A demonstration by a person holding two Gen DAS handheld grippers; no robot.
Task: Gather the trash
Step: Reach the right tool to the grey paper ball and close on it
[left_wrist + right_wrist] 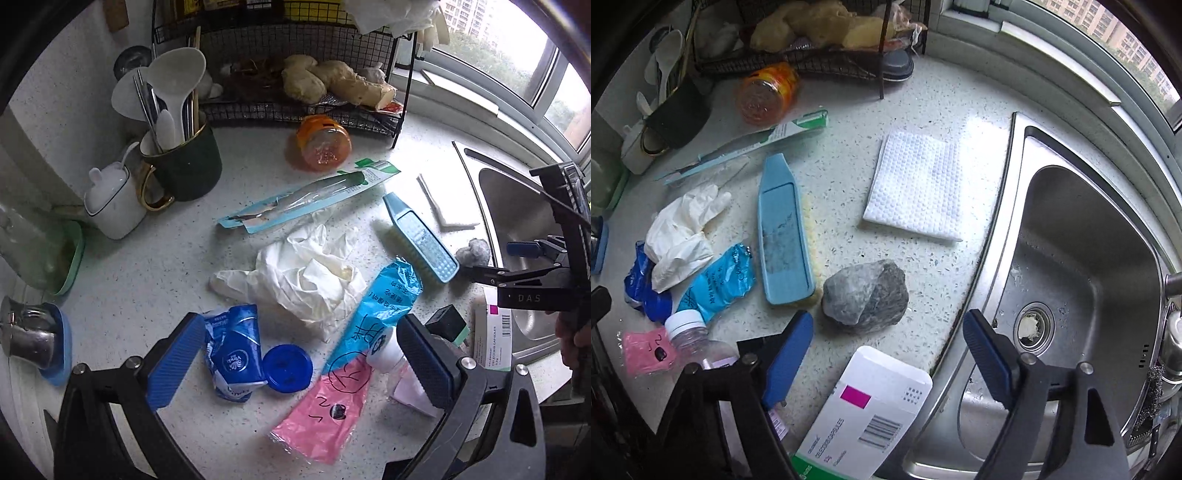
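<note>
Clearly most of the trash on the tabletop (129,266) is light, limp stuff. Taking the crumpled white glove (306,280) as the landmark, the squashed blue milk carton (232,350) and its blue cap (287,367) lie just nearer the left gripper (299,354), inside the span of its wide-open, empty fingers (177,354). The carton looks soft and springy; I would pinch it across its flattened middle. The cap is stiff and probably slippery. Well to the glove's right, the right gripper (886,354) hangs open too, holding nothing, with the white medicine box (868,413) lying between its fingers, untouched.
</note>
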